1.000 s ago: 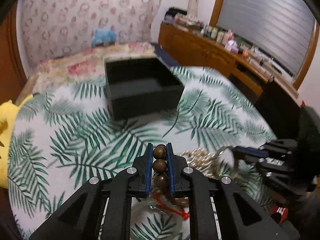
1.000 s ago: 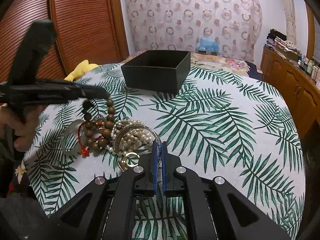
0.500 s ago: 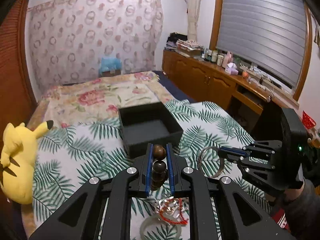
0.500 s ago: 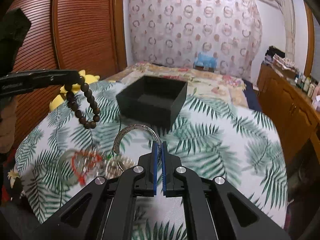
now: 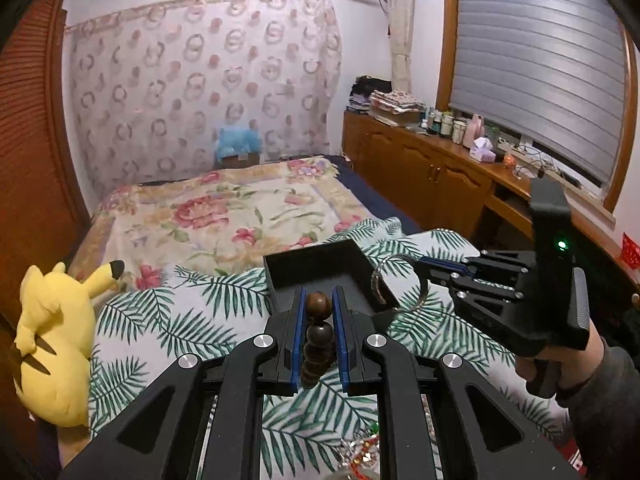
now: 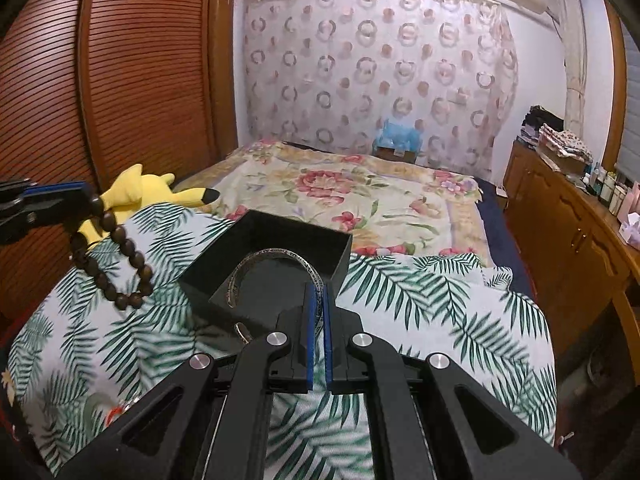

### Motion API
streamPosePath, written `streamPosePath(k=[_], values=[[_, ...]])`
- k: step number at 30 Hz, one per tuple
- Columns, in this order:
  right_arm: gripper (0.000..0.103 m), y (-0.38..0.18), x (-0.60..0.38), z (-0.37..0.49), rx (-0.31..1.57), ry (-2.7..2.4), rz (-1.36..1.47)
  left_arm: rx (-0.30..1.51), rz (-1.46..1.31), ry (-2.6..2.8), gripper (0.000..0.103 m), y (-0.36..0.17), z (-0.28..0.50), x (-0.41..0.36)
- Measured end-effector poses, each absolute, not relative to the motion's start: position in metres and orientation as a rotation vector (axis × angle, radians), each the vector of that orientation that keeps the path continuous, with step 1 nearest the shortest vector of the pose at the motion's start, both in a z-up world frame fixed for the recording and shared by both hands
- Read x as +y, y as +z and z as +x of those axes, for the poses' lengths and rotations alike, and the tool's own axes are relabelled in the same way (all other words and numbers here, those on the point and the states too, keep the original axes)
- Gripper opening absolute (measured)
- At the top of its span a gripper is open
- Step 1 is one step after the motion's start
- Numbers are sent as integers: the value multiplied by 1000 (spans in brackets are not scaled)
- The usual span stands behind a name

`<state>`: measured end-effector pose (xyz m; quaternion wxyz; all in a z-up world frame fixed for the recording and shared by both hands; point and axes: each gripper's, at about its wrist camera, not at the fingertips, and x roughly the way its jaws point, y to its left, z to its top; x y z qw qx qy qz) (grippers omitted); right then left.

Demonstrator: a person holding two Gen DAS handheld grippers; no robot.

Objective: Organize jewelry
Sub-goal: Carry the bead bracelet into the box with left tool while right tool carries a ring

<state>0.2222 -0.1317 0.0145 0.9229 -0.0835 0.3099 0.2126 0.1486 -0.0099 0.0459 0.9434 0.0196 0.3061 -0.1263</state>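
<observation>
Palm-print surface [image 6: 420,292]: black box [image 6: 280,236] open-topped, at 12 o'clock from both grippers, in both wrist views.

Right gripper [image 6: 318,300]: nearer box; jaws clamped narrow on silver bangle [image 6: 276,254], ring standing on edge, arc over box interior.

Left gripper [image 5: 319,312]: jaws narrow, pinching wooden bead bracelet [image 5: 319,332], loop hanging below, short of box's near wall.

Judgement: bangle drop likely first; beads need more forward travel.

Leftover jewelry pile [image 5: 362,454] at 6 o'clock, blurred.

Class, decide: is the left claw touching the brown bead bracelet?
Touching. The left wrist view shows the left claw pinching the brown bead bracelet between its blue pads, with the beads pressed against both.
</observation>
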Motion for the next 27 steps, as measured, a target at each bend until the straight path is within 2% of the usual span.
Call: streamPosePath(k=[9,27], values=[[7,-4,-110,259,694,495,-175,646,51,-219,12,44,177,-10],[7,-4,-145,237,659,512,-151,655,69,-167,12,38,230,-30]])
